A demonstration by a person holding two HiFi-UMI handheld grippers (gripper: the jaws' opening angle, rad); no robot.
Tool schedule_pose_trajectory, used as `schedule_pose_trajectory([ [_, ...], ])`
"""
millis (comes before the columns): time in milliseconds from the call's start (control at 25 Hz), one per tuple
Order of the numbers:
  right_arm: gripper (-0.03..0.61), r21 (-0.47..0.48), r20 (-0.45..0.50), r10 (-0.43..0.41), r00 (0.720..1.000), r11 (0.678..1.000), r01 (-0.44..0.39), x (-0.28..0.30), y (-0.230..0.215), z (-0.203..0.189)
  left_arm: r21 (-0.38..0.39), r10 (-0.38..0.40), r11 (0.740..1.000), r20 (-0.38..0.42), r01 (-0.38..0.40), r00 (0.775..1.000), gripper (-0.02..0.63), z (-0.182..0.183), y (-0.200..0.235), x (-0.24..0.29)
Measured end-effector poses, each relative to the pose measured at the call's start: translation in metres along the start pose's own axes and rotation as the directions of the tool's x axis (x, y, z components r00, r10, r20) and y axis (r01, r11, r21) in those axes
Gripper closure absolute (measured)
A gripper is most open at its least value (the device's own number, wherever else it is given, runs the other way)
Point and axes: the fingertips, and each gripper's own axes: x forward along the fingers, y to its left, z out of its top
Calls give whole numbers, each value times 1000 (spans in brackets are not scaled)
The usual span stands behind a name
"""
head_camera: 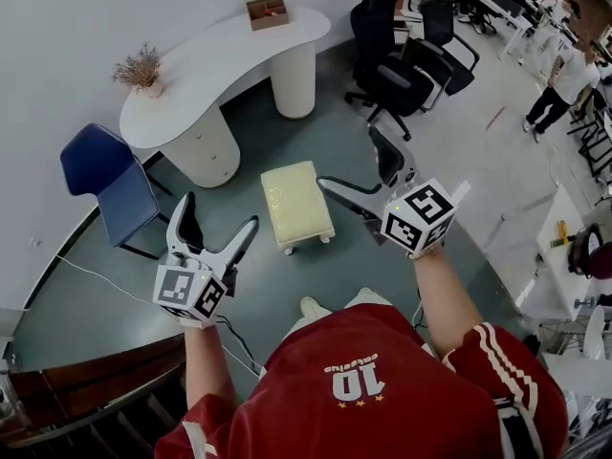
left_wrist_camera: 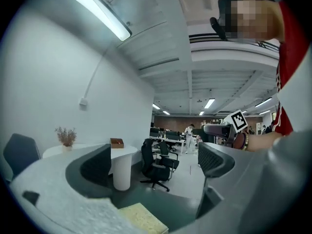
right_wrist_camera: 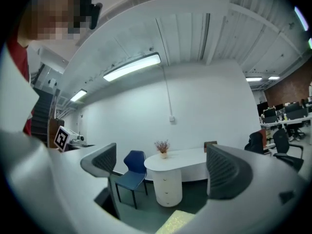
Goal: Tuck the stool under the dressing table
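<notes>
Not tucked yet: the stool [head_camera: 297, 206] stands on the floor in front of the white surface [head_camera: 220, 65], apart from it, roughly between your tools. Your left tool [head_camera: 218, 220] and right tool [head_camera: 348, 158] are both spread wide with nothing between the jaws, and neither touches the stool. I'd say the whole push is still to do. There's a wooden box [head_camera: 267, 11] at the surface's far end, contents too small to tell. The pot [head_camera: 143, 73] holds dried sprigs.
</notes>
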Motion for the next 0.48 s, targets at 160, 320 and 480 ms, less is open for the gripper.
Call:
schedule_pose_trajectory([
  [160,17,51,-96,-21,995,998,26,15,-19,-56,-94,-52,995,-61,46,997,54,-52,17,26],
  [320,15,141,-223,-22,974,988,54,24,-41,-136,-164,-59,986,-145,34,988,52,-116,32,50],
  [480,12,194,-333,-4,943,978,73,45,-77,-215,-185,-65,982,-204,26,977,52,-173,52,88],
])
